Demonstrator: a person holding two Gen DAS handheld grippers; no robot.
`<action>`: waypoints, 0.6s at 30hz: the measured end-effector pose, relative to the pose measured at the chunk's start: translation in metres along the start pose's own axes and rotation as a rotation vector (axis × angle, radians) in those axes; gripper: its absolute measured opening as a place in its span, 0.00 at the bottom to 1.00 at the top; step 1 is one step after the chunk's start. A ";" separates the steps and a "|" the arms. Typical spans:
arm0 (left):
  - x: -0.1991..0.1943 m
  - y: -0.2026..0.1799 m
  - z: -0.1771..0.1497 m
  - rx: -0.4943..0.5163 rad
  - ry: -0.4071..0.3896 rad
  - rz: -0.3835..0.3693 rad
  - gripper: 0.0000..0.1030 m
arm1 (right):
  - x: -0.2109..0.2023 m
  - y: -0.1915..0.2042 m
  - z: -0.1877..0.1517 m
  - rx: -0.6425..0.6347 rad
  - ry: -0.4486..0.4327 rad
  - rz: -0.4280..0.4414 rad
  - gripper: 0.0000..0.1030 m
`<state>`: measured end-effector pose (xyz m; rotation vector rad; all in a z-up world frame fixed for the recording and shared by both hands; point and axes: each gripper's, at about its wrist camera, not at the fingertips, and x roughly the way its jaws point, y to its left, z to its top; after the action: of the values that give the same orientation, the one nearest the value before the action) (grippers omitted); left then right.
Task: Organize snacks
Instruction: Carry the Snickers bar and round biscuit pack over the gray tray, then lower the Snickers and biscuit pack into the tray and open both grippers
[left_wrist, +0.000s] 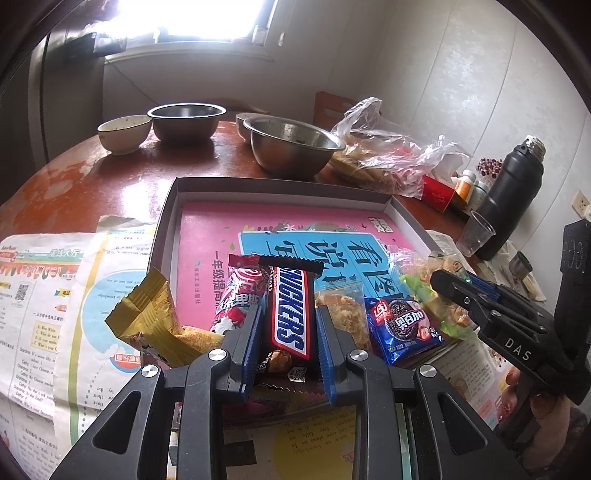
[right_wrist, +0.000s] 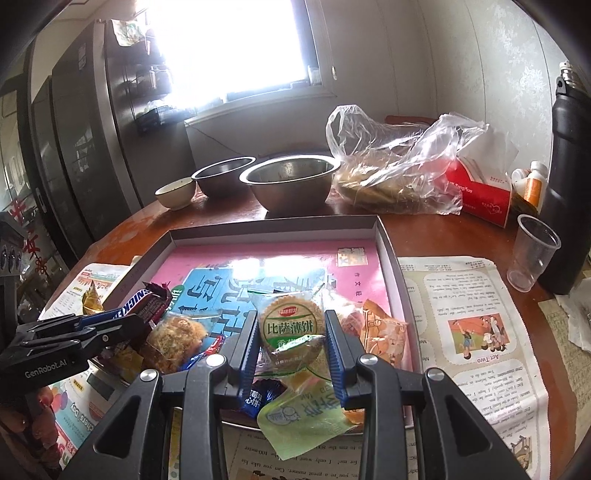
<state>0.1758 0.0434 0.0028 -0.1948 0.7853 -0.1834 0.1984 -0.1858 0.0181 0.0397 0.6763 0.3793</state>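
My left gripper (left_wrist: 290, 328) is shut on a Snickers bar (left_wrist: 290, 310), held above the near edge of a shallow grey box (left_wrist: 280, 182) lined with a pink book. My right gripper (right_wrist: 290, 334) is shut on a round cracker in a clear green-labelled packet (right_wrist: 290, 325) over the box's (right_wrist: 273, 225) near end. Around them lie a red-white candy pack (left_wrist: 236, 295), a gold wrapper (left_wrist: 155, 321), a blue Oreo-style pack (left_wrist: 402, 328), a crumbly cake in clear wrap (right_wrist: 173, 338) and an orange packet (right_wrist: 380, 328). The Snickers bar (right_wrist: 142, 301) also shows at the left of the right wrist view.
Two steel bowls (left_wrist: 291, 146) (left_wrist: 186, 122) and a ceramic bowl (left_wrist: 123, 133) stand at the back of the brown table. A plastic bag of food (right_wrist: 395, 173), a red tissue box (right_wrist: 480, 195), a plastic cup (right_wrist: 533, 253) and a black flask (right_wrist: 569, 184) are at the right. Newspapers (right_wrist: 469, 325) flank the box.
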 end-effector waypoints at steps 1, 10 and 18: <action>0.000 0.000 0.000 0.000 0.001 -0.001 0.28 | 0.000 0.000 0.000 0.001 0.000 0.002 0.33; 0.002 -0.001 -0.001 0.006 0.004 -0.001 0.28 | 0.007 0.003 -0.002 -0.004 0.015 0.022 0.33; 0.002 -0.001 -0.002 0.007 0.005 -0.001 0.28 | 0.014 0.017 -0.002 -0.038 0.028 0.046 0.33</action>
<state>0.1758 0.0415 0.0004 -0.1877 0.7895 -0.1878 0.2010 -0.1650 0.0109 0.0139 0.6967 0.4372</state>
